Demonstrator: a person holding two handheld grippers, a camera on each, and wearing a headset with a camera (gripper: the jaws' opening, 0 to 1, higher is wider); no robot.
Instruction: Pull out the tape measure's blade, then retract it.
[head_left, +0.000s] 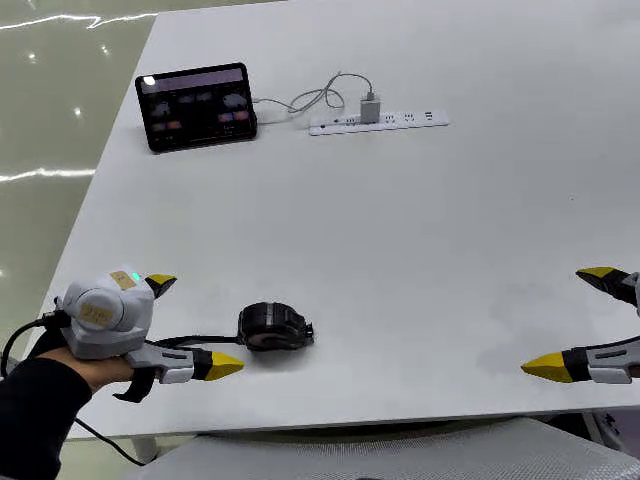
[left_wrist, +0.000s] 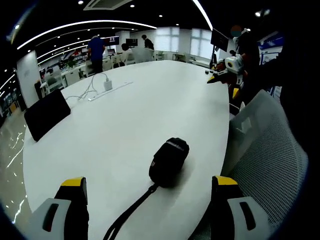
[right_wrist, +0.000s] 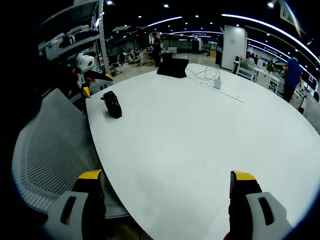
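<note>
A black tape measure (head_left: 273, 326) lies on the white table (head_left: 400, 220) near its front edge, with a black strap trailing to the left. My left gripper (head_left: 196, 325) stands open just left of it, yellow tips apart, nothing between them. From the left gripper view the tape measure (left_wrist: 169, 160) sits a short way ahead of the open jaws, its strap running back between them. My right gripper (head_left: 578, 322) is open at the table's right front edge, far from the tape measure (right_wrist: 112, 104), which lies small at the left in the right gripper view. The blade is inside the case.
A dark tablet (head_left: 196, 104) stands propped at the back left. A white power strip (head_left: 378, 121) with a plugged charger and cable lies beside it. A grey mesh chair (right_wrist: 47, 155) sits at the table's near edge. People stand far off in the room.
</note>
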